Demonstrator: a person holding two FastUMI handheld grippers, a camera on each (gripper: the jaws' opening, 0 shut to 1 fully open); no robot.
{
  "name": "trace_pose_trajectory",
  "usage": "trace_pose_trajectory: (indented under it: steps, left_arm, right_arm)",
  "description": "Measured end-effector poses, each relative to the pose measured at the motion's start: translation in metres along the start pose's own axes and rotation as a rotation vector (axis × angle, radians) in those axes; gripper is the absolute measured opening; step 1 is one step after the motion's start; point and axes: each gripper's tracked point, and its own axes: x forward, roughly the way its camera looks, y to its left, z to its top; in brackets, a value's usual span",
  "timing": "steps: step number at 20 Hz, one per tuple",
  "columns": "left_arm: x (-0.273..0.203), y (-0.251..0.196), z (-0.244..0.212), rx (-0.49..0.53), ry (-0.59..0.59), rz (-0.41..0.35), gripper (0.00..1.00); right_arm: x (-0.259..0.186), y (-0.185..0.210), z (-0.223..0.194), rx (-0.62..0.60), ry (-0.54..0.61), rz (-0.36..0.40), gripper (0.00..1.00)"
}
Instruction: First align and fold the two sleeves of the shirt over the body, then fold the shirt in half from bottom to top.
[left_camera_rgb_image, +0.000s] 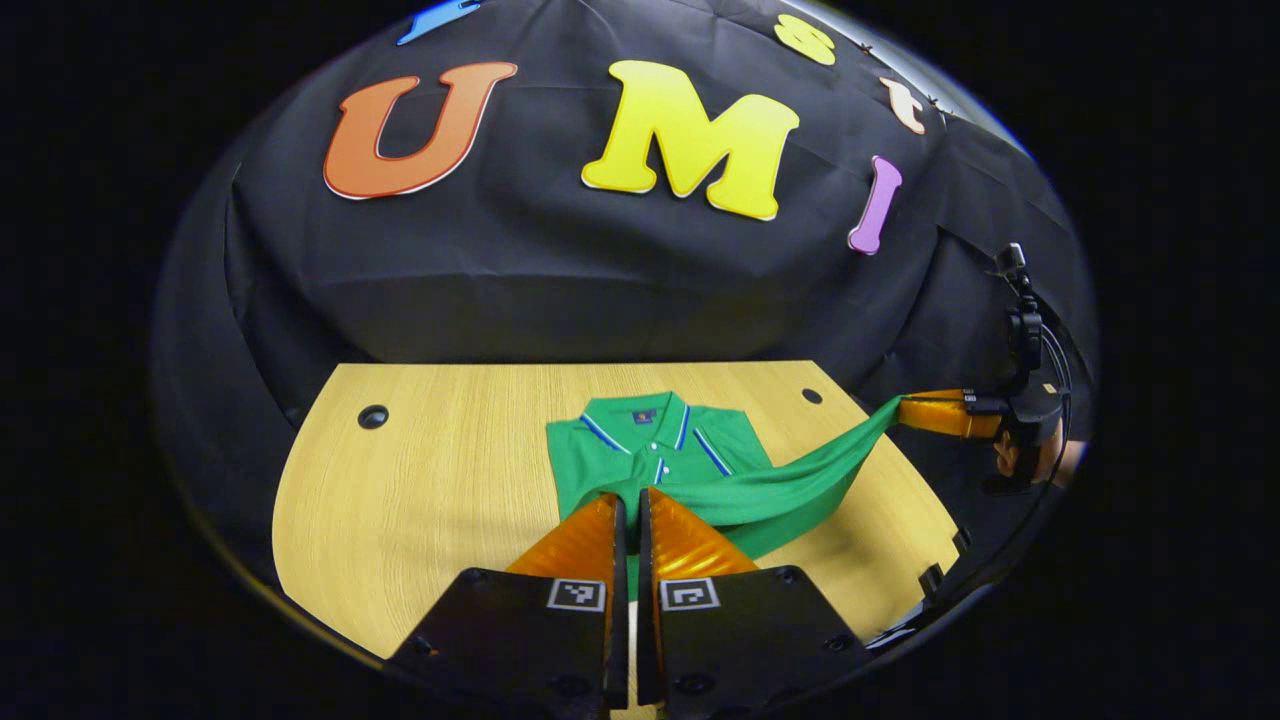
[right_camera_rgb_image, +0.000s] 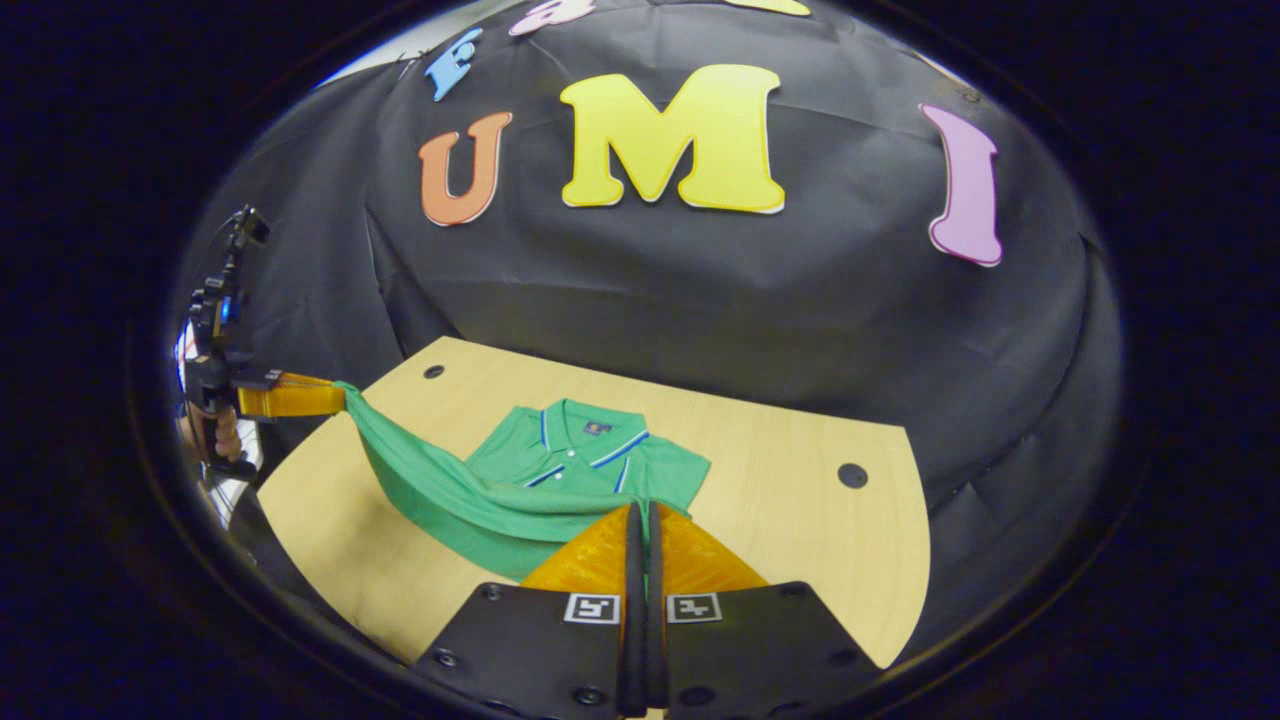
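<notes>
Wooden table (left_camera_rgb_image: 420, 480) bears shirt (left_camera_rgb_image: 640, 455), hem pinched by both grippers, lower body hidden.

I can read nothing here: the shirt (left_camera_rgb_image: 660, 455) collar label is too small, and the gripper markers carry no text.
</notes>
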Motion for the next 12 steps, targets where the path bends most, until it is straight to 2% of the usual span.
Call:
trace_pose_trajectory:
  steps: [4,6,12]
  left_arm:
    - [0.034,0.013,0.03,-0.001,-0.039,0.01,0.06]
    - [0.053,0.024,0.042,0.015,-0.06,0.024,0.06]
    - [0.111,0.049,0.034,-0.014,-0.05,0.054,0.06]
  right_arm:
    - [0.036,-0.008,0.026,0.035,-0.03,-0.013,0.0]
    - [0.055,-0.015,0.035,0.043,-0.044,-0.021,0.02]
    - [0.12,-0.021,0.029,0.079,-0.02,0.002,0.02]
